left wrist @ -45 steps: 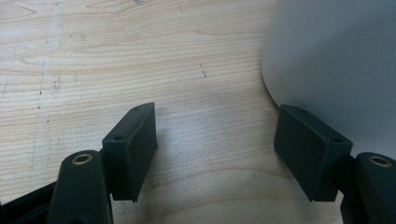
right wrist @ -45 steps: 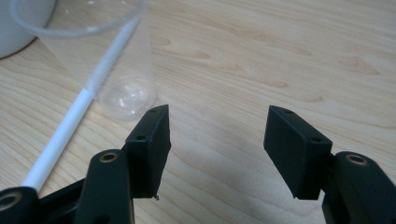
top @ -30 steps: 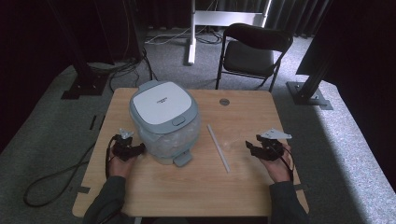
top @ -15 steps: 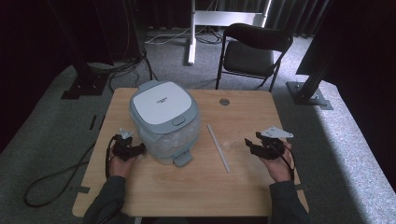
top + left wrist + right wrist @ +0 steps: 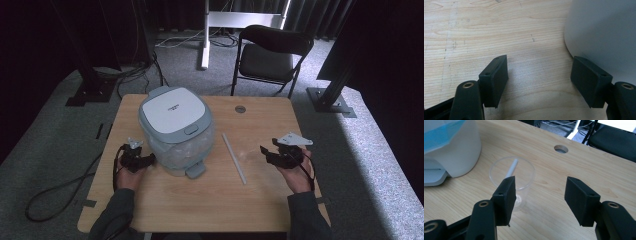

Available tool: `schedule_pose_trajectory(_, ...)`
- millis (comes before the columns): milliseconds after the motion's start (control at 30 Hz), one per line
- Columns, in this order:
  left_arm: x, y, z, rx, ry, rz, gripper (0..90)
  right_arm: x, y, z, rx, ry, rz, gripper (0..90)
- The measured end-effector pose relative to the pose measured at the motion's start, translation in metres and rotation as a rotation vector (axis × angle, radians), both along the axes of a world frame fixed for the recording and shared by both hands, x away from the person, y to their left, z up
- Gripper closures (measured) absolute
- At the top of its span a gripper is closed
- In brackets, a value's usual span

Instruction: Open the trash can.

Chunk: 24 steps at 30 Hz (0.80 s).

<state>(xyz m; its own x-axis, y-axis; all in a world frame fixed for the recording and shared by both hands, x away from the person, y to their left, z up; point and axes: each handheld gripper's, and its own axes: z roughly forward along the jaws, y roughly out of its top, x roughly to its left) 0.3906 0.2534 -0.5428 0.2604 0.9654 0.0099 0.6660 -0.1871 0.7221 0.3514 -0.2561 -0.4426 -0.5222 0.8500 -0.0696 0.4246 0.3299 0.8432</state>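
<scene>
Left gripper (image 5: 142, 159) sits jaws apart, empty, one pad just beside the white bin (image 5: 176, 127); a nudge could shove it. Right gripper (image 5: 274, 151), jaws apart, faces the clear cup (image 5: 512, 180) right of the bin, near the straw (image 5: 234, 157); closing off-centre likely tips the light cup.

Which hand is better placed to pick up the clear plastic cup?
Right. The right hand-held gripper has open jaws facing the clear cup just ahead, beside the straw. The left hand-held gripper sits across the ice maker.

White cooker (image 5: 176, 131) w/ grey-blue trim, clear cup (image 5: 512, 177), prob. white straw (image 5: 234, 158).
</scene>
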Motion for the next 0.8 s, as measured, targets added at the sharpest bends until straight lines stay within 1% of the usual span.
schedule_pose_trajectory(300, 0.000, 0.000, 0.000, 0.000, 0.000, 0.000, 30.2, 0.000, 0.006, 0.007, 0.004, -0.007, 0.020, 43.0)
schedule_pose_trajectory(567, 0.000, 0.000, 0.000, 0.001, 0.000, 0.000, 30.2, 0.000, 0.014, 0.014, 0.013, -0.016, 0.053, 44.7)
schedule_pose_trajectory(800, 0.000, 0.000, 0.000, 0.002, -0.001, -0.001, 30.2, -0.001, 0.020, 0.020, 0.007, -0.025, 0.073, 45.1)
